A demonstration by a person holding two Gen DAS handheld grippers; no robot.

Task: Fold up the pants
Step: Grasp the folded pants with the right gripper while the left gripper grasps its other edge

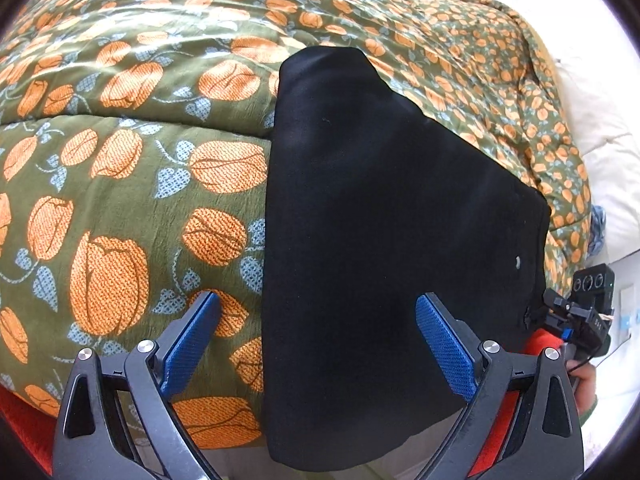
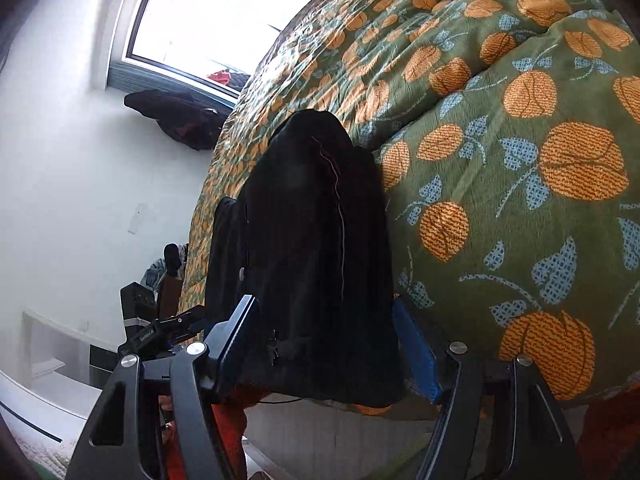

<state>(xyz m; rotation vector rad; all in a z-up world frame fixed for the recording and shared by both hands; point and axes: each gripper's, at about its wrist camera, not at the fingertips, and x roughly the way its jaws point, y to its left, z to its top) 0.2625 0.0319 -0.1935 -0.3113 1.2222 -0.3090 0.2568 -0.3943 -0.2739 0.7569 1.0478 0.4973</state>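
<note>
- Lying across the near edge of the bed, the black folded fabric pants (image 1: 384,240) rest on the olive-green quilt printed with orange fruit and pale blue leaves (image 1: 120,168); the pants' near end hangs over the bed edge.
- Left wrist view, far left: the quilt fills the frame, with a horizontal fold line running across it level with the pants' upper third.
- Left gripper (image 1: 318,344): jaws spread wide, blue textured pads facing each other. One pad sits over the quilt just left of the pants' left edge, the other over the black cloth. Nothing is held between them; whether the pads touch the fabric cannot be told.
- Centre: the pants narrow toward the far end and widen toward the near right corner; a small pale round fastener (image 1: 518,262) shows near the right edge.
- Right edge of the same view: the right gripper (image 1: 560,312) appears at the pants' near right corner, beside a white pillow or bedding (image 1: 592,152).
- Right wrist view, left part: a white wall and a bright window (image 2: 224,12), with a dark garment (image 2: 176,120) hanging below the sill.
- Right gripper (image 2: 326,344): jaws part open, bracketing the pants' near end; the black cloth fills the gap between the fingers. Firm clamping cannot be confirmed.
- A thin pale seam line (image 2: 340,208) runs along the pants.
- Far right: quilt only.
</note>
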